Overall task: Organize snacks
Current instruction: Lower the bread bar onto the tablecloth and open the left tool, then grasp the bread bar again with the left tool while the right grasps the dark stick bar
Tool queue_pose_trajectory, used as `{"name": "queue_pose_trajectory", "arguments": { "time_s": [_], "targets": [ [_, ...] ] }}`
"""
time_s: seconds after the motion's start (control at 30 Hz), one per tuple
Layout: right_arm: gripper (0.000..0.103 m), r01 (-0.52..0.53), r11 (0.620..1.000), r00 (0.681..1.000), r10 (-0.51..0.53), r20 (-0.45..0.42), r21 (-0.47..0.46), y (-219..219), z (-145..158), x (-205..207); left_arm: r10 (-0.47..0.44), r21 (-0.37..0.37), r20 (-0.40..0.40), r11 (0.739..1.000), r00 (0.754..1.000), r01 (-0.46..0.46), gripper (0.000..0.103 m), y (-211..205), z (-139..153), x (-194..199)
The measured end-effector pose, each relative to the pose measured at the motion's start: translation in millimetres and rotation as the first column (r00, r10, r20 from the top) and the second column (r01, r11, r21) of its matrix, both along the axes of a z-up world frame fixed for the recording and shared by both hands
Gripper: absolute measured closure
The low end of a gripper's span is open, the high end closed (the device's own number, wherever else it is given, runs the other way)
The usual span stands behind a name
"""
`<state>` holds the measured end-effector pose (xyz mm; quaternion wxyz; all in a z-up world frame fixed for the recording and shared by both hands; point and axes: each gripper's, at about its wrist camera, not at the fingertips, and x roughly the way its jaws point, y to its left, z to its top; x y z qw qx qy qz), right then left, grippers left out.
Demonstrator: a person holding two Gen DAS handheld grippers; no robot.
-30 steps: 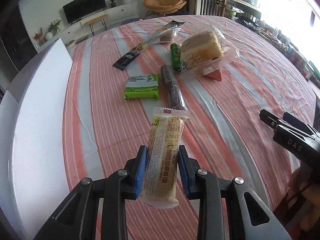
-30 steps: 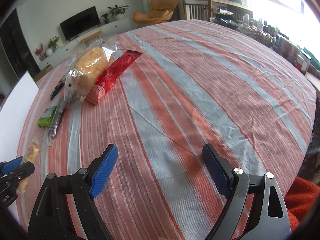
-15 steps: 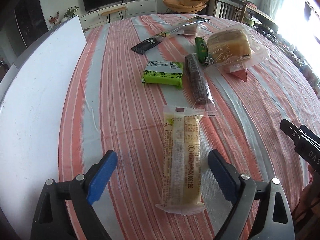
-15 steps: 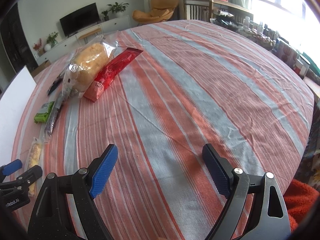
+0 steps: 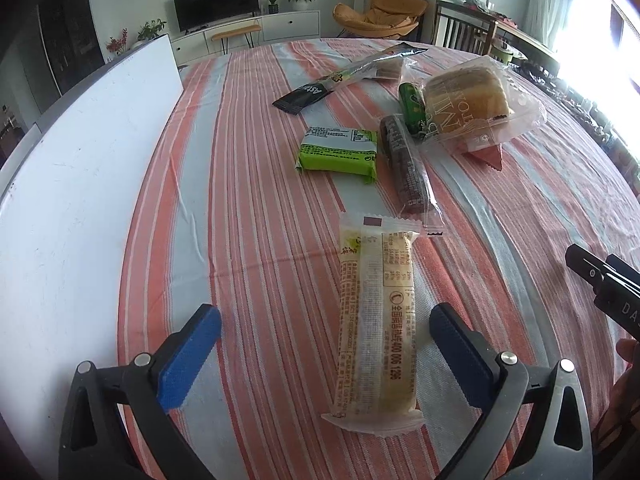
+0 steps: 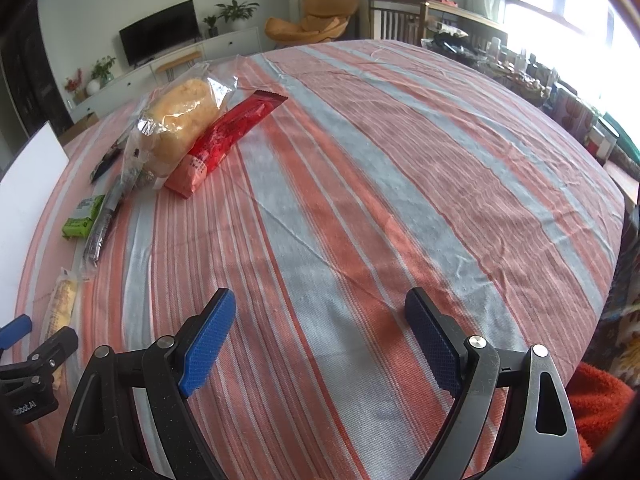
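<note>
The pale yellow snack bar (image 5: 376,320) lies flat on the striped tablecloth (image 5: 256,184) at lower centre, long axis pointing up-frame, between the left gripper (image 5: 325,344)'s opening jaws, untouched, while the spread, empty right gripper (image 6: 320,340) sits farther off.

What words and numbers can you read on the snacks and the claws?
"400 006 1296": yellow snack pack, lying between the open left claw pads.
"Ast...": black end of the long stick pack; the rest is unclear.
"DAS": side of the right claw, cut off at the picture's edge.
"...obot.AI": left claw body, seen from the right wrist, partly cut off.
Green pack, bread bag, red pack: print too small or blurred.
</note>
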<state>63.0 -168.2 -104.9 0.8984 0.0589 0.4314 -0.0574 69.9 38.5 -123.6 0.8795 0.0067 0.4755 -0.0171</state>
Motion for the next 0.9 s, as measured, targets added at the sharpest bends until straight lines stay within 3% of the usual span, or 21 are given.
{"name": "queue_pose_trajectory", "arguments": {
  "time_s": [0.73, 0.9],
  "targets": [
    [0.014, -0.002, 1.0, 1.0, 0.002, -0.006, -0.022, 3, -1, 0, -0.008, -0.003, 0.015, 1.0, 1.0, 0.008, 0.0, 1, 1, -2],
    [0.014, 0.011, 0.995, 0.999, -0.015, 0.038, 0.099, -12, 2, -5, -0.034, -0.007, -0.051, 0.999, 0.998, 0.034, 0.001, 3, 3, 3]
  ]
}}
